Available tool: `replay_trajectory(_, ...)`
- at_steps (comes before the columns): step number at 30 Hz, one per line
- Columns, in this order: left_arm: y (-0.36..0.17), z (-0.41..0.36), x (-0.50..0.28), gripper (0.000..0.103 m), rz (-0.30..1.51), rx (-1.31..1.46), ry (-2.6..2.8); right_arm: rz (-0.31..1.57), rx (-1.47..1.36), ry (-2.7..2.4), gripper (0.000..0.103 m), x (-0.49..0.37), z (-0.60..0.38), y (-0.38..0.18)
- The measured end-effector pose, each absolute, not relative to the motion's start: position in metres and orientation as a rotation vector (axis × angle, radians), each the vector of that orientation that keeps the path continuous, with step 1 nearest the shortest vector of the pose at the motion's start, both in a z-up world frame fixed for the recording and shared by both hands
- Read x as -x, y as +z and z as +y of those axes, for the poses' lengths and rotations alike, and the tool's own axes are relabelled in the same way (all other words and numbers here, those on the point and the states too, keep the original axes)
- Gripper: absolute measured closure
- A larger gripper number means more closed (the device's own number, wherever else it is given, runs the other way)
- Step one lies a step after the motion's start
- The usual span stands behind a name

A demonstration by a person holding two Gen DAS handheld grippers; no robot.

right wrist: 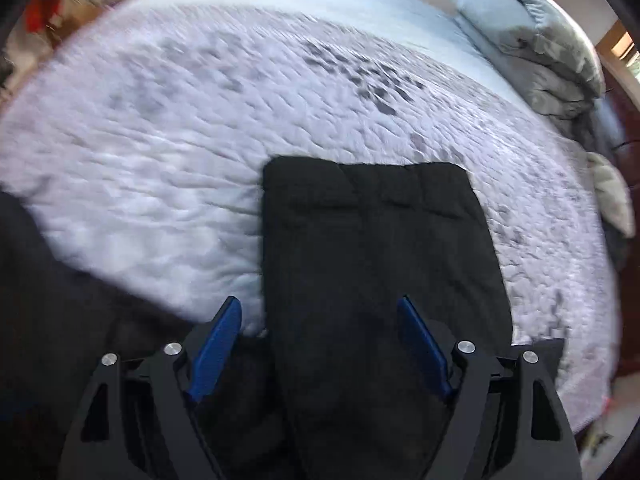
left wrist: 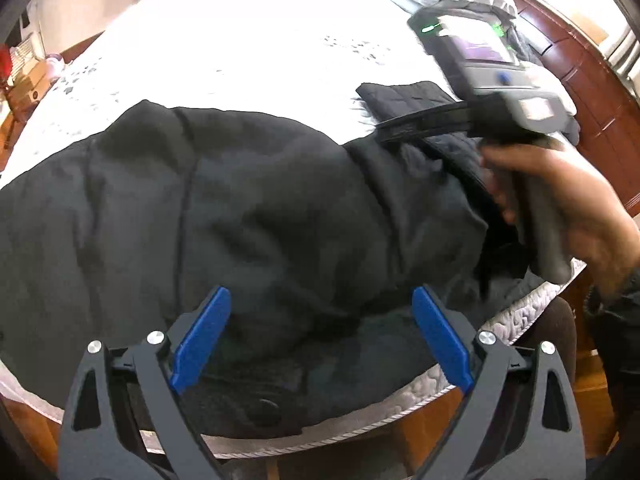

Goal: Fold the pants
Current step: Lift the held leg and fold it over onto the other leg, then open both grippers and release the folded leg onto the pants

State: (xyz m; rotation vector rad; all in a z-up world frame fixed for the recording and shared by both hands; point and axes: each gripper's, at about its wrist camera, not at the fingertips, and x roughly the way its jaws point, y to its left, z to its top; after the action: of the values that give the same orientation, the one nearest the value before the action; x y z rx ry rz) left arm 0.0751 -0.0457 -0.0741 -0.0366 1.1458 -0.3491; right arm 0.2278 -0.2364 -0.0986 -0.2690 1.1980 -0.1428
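Lying rumpled on the bed (right wrist: 160,128), black pants (left wrist: 240,208) — thick, limp; both grippers (left wrist: 320,336) (right wrist: 320,344) spread, empty — pinch the hem.

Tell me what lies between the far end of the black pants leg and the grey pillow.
Only bare white quilted bedspread lies between the pants and the pillow; nothing else rests there. The right wrist view shows this, though blurred.

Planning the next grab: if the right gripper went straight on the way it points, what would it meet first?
Probably the black pants leg lying between the open right gripper fingers, on the white quilt; depth is unclear.
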Motion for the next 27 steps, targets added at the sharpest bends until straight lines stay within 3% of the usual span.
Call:
replay_trajectory(2, -0.076, -0.047, -0.074, 0.011, 1.148, 0.035, -0.354, 1.214, 0.273, -0.184, 0.024, -0.237, -0.239, -0.108)
replay_trajectory(4, -0.078, -0.045, -0.073, 0.011, 1.155, 0.037, -0.358, 1.202, 0.303, -0.226, 0.045, -0.247, -0.24, -0.113)
replay_trajectory(6, -0.08, -0.043, -0.074, 0.011, 1.162, 0.039, -0.361, 1.197, 0.294, -0.253, 0.082, -0.249, -0.246, -0.111)
replay_trajectory(7, -0.081, -0.043, -0.074, 0.011, 1.164, 0.042, -0.364, 1.2, 0.247, -0.246, 0.085, -0.25, -0.252, -0.11)
replay_trajectory(8, -0.081, -0.042, -0.073, 0.011, 1.165, 0.045, -0.364, 1.195, 0.212, -0.237, 0.095, -0.249, -0.258, -0.107)
replay_trajectory(19, -0.086, -0.049, -0.067, 0.011, 1.171, 0.052, -0.347, 0.907, -0.175, -0.156, 0.099, -0.152, -0.368, 0.018)
replay_trajectory(27, -0.085, -0.073, -0.059, 0.011, 1.175, 0.03, -0.371, 0.873, -0.367, -0.316, 0.097, -0.058, -0.485, 0.013)
